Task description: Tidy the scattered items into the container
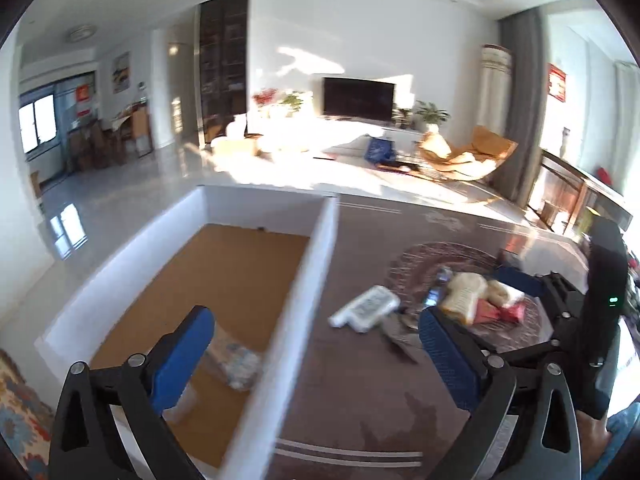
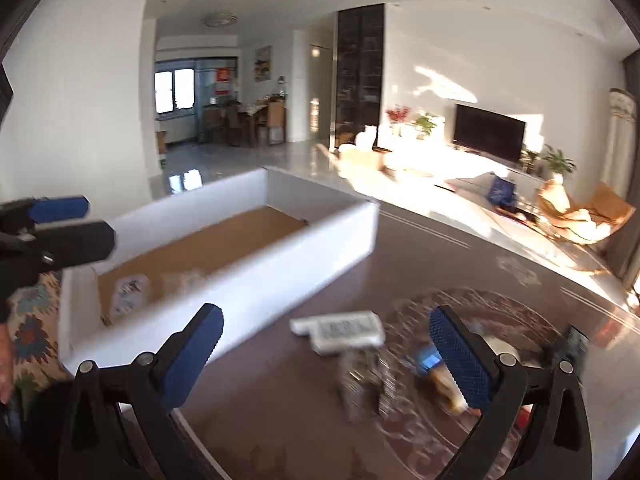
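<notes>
The left claw [image 1: 312, 344] points forward and downward with its blue-padded jaws spread wide and nothing between them; its left finger hangs over the white rectangular box with a brown cardboard floor [image 1: 320, 248], its right finger over the dark brown glossy worktop [image 1: 360, 400]. In the right wrist view this same claw shows at the far left edge, above the box's near left corner.

Inside the box, at its near end, lie two clear plastic-wrapped packets [image 1: 236, 360]; they are blurred and their print cannot be read.

To the right of the box, on the worktop, lies a flat white packet with dark printing [image 1: 366, 308], its writing too smeared to read. Next to it lies a dark, thin item [image 1: 396, 340] that cannot be made out. Further right, on a round patterned mat [image 1: 424, 264], sits a heap of scattered things: a pale yellowish bag [image 1: 466, 294], a red packet [image 1: 504, 312] and a small blue item [image 1: 432, 296]. No label there is legible.

The right claw [image 2: 326, 354] also tilts forward and down, jaws fully apart and empty, over the worktop between the box wall and the mat. A blurred, clear wrapped thing [image 2: 366, 380] lies under it, just below the white packet.
</notes>
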{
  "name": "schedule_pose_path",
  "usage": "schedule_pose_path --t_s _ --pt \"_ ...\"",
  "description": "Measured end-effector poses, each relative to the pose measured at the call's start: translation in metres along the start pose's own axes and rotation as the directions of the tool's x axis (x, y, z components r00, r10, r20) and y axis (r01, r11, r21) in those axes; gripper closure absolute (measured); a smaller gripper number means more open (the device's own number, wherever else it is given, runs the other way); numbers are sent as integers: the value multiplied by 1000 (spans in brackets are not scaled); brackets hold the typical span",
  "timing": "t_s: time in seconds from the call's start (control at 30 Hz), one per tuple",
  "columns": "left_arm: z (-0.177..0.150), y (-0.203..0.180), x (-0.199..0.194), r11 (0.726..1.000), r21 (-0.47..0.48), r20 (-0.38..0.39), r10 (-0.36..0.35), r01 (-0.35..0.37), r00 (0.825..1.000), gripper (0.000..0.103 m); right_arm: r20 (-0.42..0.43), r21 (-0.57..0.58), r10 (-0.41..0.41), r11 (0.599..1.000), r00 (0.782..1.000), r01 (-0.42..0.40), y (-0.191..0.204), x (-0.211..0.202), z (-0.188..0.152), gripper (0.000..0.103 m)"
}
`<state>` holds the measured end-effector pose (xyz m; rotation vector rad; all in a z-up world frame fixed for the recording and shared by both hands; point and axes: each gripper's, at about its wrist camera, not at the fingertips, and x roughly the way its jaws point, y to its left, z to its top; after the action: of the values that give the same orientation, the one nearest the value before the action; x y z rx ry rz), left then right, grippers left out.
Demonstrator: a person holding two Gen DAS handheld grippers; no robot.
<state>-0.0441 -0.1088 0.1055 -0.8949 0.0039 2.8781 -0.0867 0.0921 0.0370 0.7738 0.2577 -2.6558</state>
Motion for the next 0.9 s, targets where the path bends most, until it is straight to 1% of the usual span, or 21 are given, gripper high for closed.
schedule_pose_path --t_s 0.03,0.07,0.13,0.2,0.23,0.27,0.37,0.43,0.5,0.57,0.67,0.77,0.9 --pt "-10 -26 8 999 22 -17 -45 46 999 0 -42 19 -53 998 998 54 -21 -5 -20 0" --pt "-22 -49 21 995 39 -49 -90 92 995 0 -92 39 -99 994 991 103 -41 -8 -40 0" --pt "-50 -90 56 986 53 -156 -149 159 976 0 -191 84 -165 979 968 184 -79 -12 -77 0" --pt "-77 -118 88 977 54 -264 -186 207 946 0 -271 135 -204 960 941 246 -112 -16 -106 0" --pt "-90 -127 99 974 64 -301 -189 217 935 0 -298 157 -210 951 931 265 -127 -18 -116 0" --pt "-101 -132 105 973 81 -318 -178 214 931 0 -317 170 -216 945 923 279 -135 -20 -125 0" --pt "-121 -147 109 971 129 -336 -147 200 930 0 -343 177 -224 938 912 297 -142 -22 -140 0" --pt "-126 -146 109 973 121 -343 -144 195 928 0 -360 176 -220 938 907 297 -136 -18 -145 0" --pt "-129 -142 112 977 90 -351 -151 194 924 0 -378 175 -212 940 901 294 -131 -9 -148 0" --pt "-126 -138 112 979 67 -348 -159 194 924 0 -363 169 -220 940 905 297 -127 -8 -143 0" --pt "-122 -135 113 980 40 -346 -170 196 923 0 -381 176 -200 943 902 284 -128 -4 -144 0" --pt "-121 -138 115 982 47 -348 -156 183 924 0 -390 226 -160 938 907 263 -134 -4 -147 0" --pt "-122 -140 115 985 48 -357 -139 167 924 0 -393 242 -160 932 906 270 -135 -3 -147 0"
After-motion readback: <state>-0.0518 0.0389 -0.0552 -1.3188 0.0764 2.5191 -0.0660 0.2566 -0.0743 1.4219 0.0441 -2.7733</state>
